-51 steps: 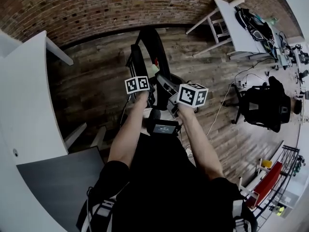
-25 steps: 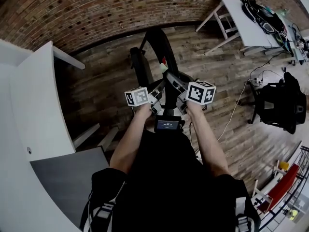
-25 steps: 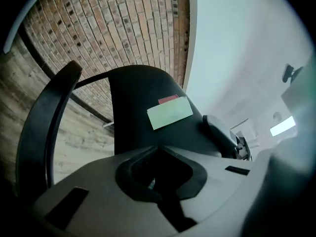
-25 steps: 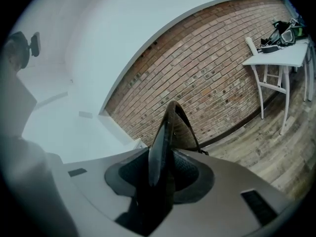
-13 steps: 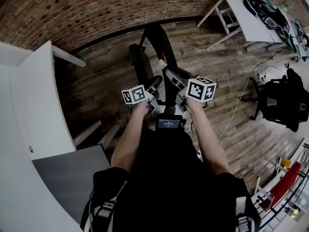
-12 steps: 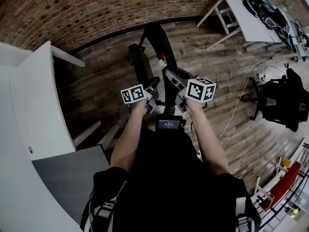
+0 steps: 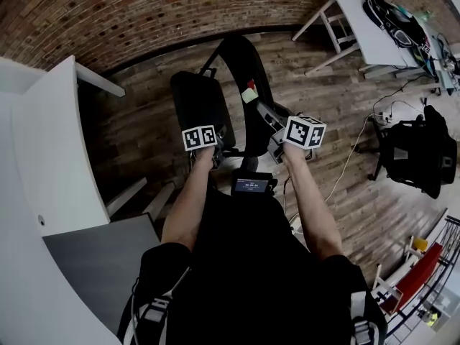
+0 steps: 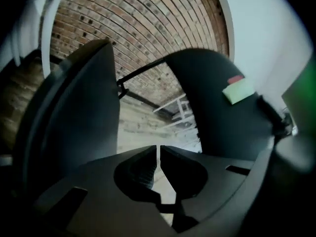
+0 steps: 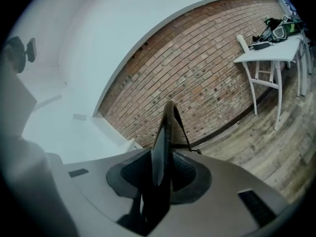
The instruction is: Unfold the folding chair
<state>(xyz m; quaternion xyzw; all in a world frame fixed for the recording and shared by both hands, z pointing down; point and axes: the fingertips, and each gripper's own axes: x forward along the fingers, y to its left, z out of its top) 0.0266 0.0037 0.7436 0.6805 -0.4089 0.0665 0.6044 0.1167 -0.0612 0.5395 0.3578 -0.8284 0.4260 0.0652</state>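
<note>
The chair (image 7: 244, 67) is seen on the floor (image 7: 136, 135), near its edge along the brick wall (image 7: 144, 13), with the legs hidden behind cubes and forearms. The left gripper (image 8: 158, 152) is pointed at the gap between seat (image 8: 79, 117) and back (image 8: 217, 112). Its jaws are drawn almost together, only a slit is left, and nothing is held. A green tag (image 8: 238, 91) is fixed on the back, and a green blur at that view's right edge cannot be made out. The right gripper (image 9: 161, 154) is being closed, its pads pressed on a thin black edge of the chair, whose lower part is cut off behind the gripper's body
</note>
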